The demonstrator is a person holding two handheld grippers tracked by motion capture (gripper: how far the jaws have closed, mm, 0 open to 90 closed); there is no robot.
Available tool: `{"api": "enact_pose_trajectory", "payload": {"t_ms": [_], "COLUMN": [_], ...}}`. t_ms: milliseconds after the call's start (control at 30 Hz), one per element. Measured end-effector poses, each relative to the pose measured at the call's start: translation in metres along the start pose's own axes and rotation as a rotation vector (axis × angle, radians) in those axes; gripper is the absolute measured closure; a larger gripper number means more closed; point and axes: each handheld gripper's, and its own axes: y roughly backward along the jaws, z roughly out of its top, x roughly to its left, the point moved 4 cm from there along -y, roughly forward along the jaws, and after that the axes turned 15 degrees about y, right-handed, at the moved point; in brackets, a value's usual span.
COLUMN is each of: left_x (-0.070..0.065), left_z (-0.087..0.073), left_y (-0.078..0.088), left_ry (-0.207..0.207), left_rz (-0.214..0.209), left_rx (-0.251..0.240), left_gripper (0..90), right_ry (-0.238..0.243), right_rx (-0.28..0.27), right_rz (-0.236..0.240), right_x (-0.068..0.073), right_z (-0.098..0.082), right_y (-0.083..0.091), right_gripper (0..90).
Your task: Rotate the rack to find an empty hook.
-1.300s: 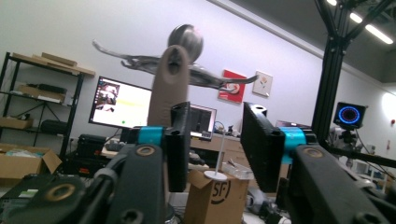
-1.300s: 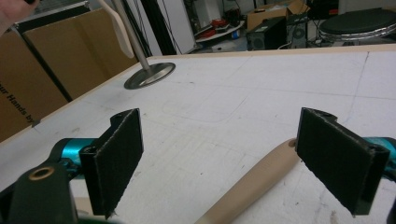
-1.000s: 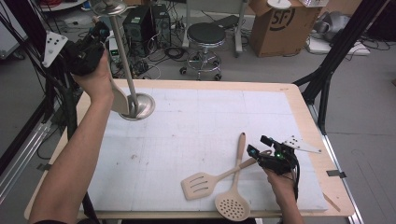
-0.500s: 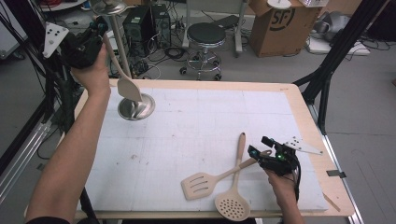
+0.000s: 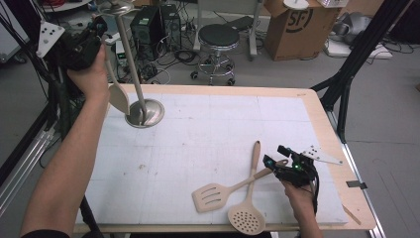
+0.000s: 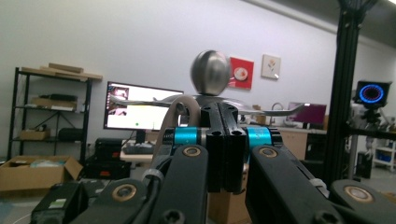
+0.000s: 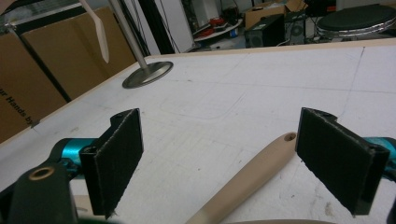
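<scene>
beige wood is what the left gripper (image 5: 81, 47) has its jaws clamped on: the thin handle of a pale wooden spoon (image 5: 118, 96), whose looped end (image 6: 180, 109) shows just beside the shut black jaws in the left gripper view. taking the polished steel hanging stand (image 5: 143, 113) as the landmark, with its round base on the far left corner of the white table mat (image 5: 208, 129), the spoon hangs almost upright just beside the stand's slanted pole, bowl down and close above the base, handle end up near the flat arms (image 6: 275, 111) under the stand's ball top (image 6: 210, 72). the spoon's long axis runs nearly parallel to the pole, so the coming move looks like a short sideways carry of the loop onto one of those arms, which in the left gripper view lie level with the jaws and just behind them. the left hand is plainly the nearer one to the stand. well away from the stand, at the near right of the mat, the right gripper (image 5: 289, 171) rests with its jaws wide apart and nothing pressed between them; the handle end of a beige slotted spatula (image 5: 213, 196) lies between its pads (image 7: 119, 154) without touching, crossed by a beige perforated skimmer (image 5: 246, 218).
</scene>
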Motion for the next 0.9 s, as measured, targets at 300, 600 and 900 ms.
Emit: {"api": "enact_pose_trajectory", "payload": {"t_ms": [300,600,900], "left_x": [0.013,0.004,-0.026], "left_z": [0.004,0.001,-0.019], "left_y": [-0.006,0.000,0.013], "left_ry": [0.006,0.049,0.065], "left_rz": [0.005,-0.037,-0.055], "left_rx": [0.006,0.009,0.031], "left_gripper": [89.9,89.9,89.9], "right_ry": [0.002,0.003,0.008], "right_rx": [-0.003,-0.002,-0.010], "right_rz": [-0.006,-0.003,0.001], "right_x": [0.000,0.001,0.005], "right_z": [0.000,0.000,0.002], "right_y": [0.002,0.004,0.005], "right_gripper": [14.3,14.3,14.3]}}
